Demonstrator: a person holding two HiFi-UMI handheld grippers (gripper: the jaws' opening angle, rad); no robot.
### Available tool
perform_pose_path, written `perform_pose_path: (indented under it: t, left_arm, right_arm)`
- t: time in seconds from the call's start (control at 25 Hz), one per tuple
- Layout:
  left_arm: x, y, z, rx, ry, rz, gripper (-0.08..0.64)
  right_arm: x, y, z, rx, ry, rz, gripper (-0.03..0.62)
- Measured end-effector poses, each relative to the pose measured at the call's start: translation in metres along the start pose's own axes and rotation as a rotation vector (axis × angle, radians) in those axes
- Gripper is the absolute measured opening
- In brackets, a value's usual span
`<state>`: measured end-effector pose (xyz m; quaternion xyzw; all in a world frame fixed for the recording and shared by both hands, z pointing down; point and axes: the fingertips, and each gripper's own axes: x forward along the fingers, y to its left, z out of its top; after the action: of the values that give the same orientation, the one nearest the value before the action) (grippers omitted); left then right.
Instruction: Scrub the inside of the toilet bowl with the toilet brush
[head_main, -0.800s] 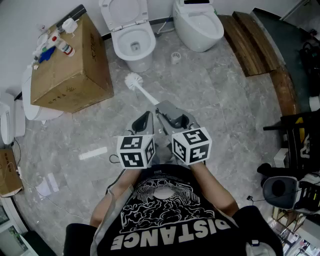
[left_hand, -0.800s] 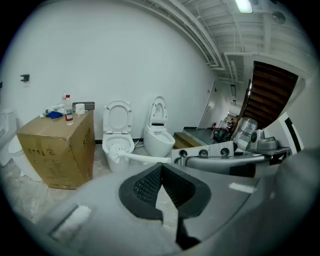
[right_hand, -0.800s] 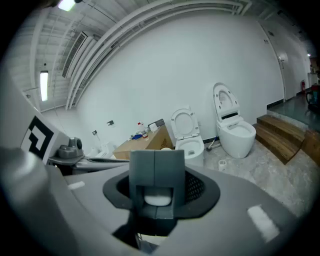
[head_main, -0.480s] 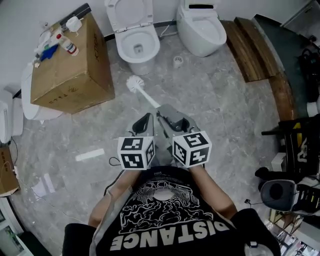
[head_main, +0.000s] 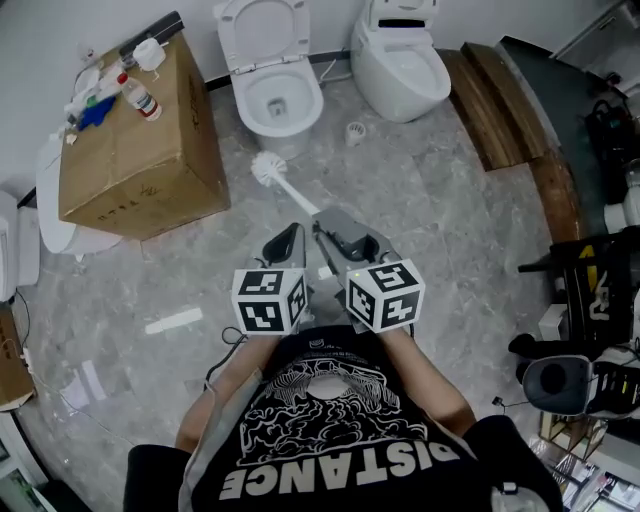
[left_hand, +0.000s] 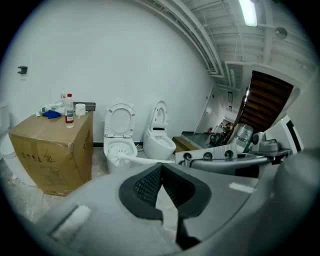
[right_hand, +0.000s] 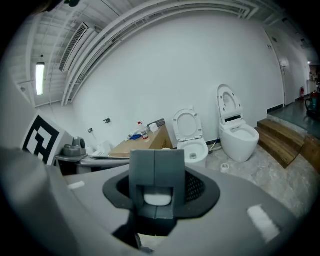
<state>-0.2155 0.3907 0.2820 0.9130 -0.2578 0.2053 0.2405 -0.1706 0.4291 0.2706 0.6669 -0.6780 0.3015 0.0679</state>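
Slippage is the nearest worry: the right claw is clamped on the handle of the toilet brush, well back from the bristles and close to the person's body. The long white handle therefore sticks out ahead, and its bristle head hangs over the floor, short of the bowl. That leverage could, I judge, twist the handle in the pads once the bristles press on porcelain. The left claw, just left of it, has its pads together on nothing and lends the brush no support. Farther on, the brush head could clip the near rim of the toilet bowl rather than drop inside if it is not lifted enough, and a hard scrub may flick water out. The seat and lid stand raised, so nothing blocks entry. To the left, the cardboard box carrying bottles sits near the bowl, and a wide sweep might strike it. The second toilet, to the right, invites aiming at the wrong bowl.
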Motion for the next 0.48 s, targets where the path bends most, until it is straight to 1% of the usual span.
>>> perform_pose_path:
  t: [0.28, 0.48]
  left_arm:
    - [0.015, 0.009, 0.010, -0.013, 0.001, -0.009, -0.008]
    - [0.036, 0.017, 0.016, -0.014, 0.015, 0.011, -0.008]
  right_arm:
    - [0.015, -0.009, 0.013, 0.002, -0.001, -0.010, 0.167]
    - [0.036, -0.030, 0.024, 0.026, 0.002, 0.007, 0.167]
